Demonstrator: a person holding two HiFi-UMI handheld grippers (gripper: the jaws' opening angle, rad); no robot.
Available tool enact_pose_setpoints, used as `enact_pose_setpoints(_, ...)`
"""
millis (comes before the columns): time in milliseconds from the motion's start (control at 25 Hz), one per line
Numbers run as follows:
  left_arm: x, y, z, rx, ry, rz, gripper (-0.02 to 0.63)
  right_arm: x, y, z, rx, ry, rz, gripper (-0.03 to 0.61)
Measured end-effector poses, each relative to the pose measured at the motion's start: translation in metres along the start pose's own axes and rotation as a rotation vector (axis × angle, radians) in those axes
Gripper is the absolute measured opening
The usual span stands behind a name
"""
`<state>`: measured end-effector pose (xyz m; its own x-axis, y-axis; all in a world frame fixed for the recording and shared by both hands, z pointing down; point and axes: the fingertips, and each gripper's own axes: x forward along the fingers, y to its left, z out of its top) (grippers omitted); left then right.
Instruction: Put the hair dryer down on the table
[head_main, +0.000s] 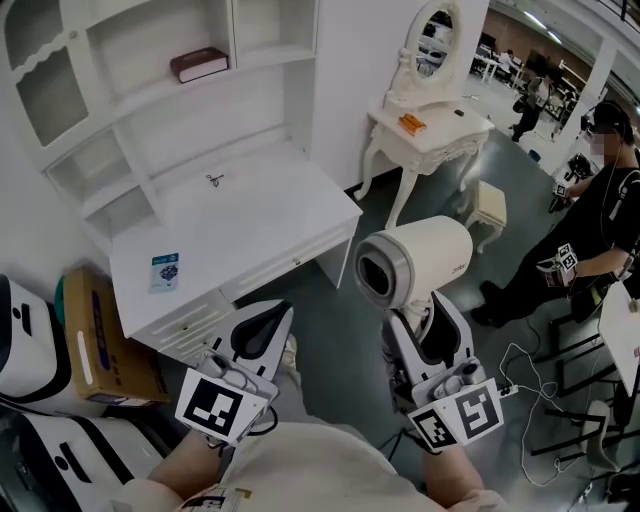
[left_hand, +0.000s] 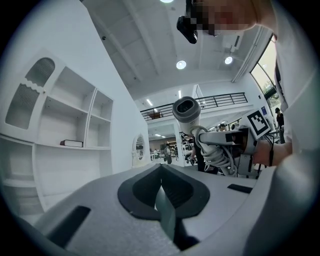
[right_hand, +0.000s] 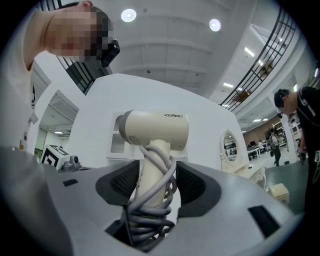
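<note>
A cream hair dryer (head_main: 415, 262) is held up in the air to the right of the white desk (head_main: 260, 225), its nozzle facing the camera. My right gripper (head_main: 422, 325) is shut on its handle, which has the grey cord wound round it. In the right gripper view the hair dryer (right_hand: 155, 130) stands upright between the jaws of the right gripper (right_hand: 152, 187). My left gripper (head_main: 257, 335) hovers below the desk's front corner, shut with nothing in it. In the left gripper view the left gripper (left_hand: 162, 195) has its jaws pressed together, and the hair dryer (left_hand: 186, 111) shows beyond them.
On the desk lie a small blue card (head_main: 165, 271) and a small dark item (head_main: 214, 180); a book (head_main: 198, 64) lies on its shelf. A vanity table with mirror (head_main: 425, 125) and a stool (head_main: 488, 205) stand behind. A cardboard box (head_main: 100, 340) sits left; a person (head_main: 600, 230) stands right.
</note>
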<state>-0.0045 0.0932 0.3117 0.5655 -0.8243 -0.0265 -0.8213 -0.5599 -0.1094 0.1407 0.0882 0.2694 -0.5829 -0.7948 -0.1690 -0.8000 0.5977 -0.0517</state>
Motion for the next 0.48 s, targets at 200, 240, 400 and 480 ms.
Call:
enact_pose_setpoints(200,0.032,0.028,-0.011,-0.004,0.016,-0.02,0.015,0.036,-0.018,-0.013,0.007,0.017,-0.008,0.233)
enact_pose_setpoints(240,0.039,0.035,-0.013,-0.003,0.014,-0.021,0.014,0.045,-0.022,-0.016,0.009,0.02,-0.011,0.233)
enact_pose_setpoints(400,0.066,0.065,-0.018,-0.012,0.014,-0.03,0.014,0.081,-0.038,-0.024,0.016,0.034,-0.021,0.233)
enact_pose_setpoints(480,0.081,0.083,-0.022,-0.023,0.016,-0.035,0.014,0.101,-0.045,-0.028,0.018,0.039,-0.027,0.233)
